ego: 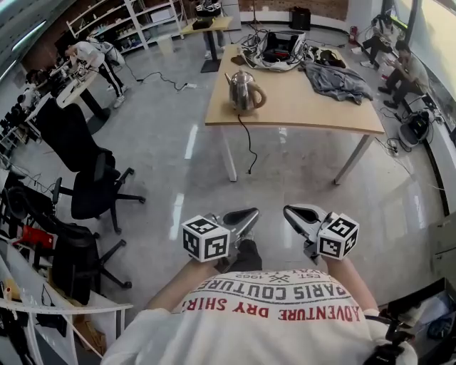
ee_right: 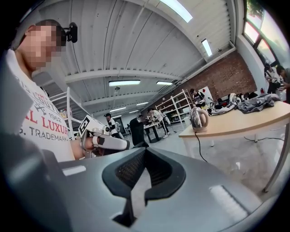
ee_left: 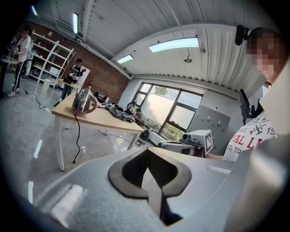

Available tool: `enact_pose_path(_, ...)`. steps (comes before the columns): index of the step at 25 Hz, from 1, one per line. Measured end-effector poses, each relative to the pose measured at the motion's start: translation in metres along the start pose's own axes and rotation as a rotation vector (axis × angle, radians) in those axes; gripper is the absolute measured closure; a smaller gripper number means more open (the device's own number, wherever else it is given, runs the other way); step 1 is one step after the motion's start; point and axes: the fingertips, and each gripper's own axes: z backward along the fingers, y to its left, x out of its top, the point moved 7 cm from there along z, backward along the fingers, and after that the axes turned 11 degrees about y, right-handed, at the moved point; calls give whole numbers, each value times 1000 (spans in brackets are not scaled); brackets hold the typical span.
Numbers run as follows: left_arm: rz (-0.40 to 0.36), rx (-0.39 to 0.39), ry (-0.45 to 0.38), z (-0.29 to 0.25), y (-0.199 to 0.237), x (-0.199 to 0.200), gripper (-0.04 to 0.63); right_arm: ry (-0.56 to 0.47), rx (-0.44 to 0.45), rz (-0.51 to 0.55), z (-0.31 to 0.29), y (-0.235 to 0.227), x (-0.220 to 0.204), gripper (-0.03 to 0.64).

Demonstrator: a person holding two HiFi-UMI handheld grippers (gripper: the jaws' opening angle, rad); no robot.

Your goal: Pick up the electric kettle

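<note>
The electric kettle [ego: 245,91], steel with a tan handle, stands near the left front corner of a wooden table [ego: 306,107] far ahead; its black cord [ego: 248,146] hangs to the floor. It also shows small in the left gripper view as the kettle [ee_left: 84,100] and in the right gripper view as the kettle [ee_right: 198,118]. My left gripper [ego: 251,214] and right gripper [ego: 291,211] are held close to my chest, tips facing each other, both shut and empty. Both are far from the kettle.
A grey cloth [ego: 335,80] and a bag with cables [ego: 279,50] lie on the table's far part. Black office chairs [ego: 92,192] stand at the left. People stand at the far left by shelves [ego: 121,21] and sit at the far right. Shiny floor lies between me and the table.
</note>
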Motion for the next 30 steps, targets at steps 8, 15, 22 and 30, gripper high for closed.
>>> enact_pose_path(8, 30, 3, 16, -14, 78, 37, 595, 25, -23, -26, -48, -58, 30, 614)
enact_pose_path(15, 63, -15, 39, -30, 157, 87, 595, 45, -35, -68, -104, -112, 67, 614)
enact_pose_path(22, -9, 4, 49, -42, 229, 151, 595, 36, -54, -95, -157, -167, 111, 614)
enact_pose_path(30, -23, -12, 32, -57, 283, 197, 595, 34, -115, -48, -187, -210, 150, 614)
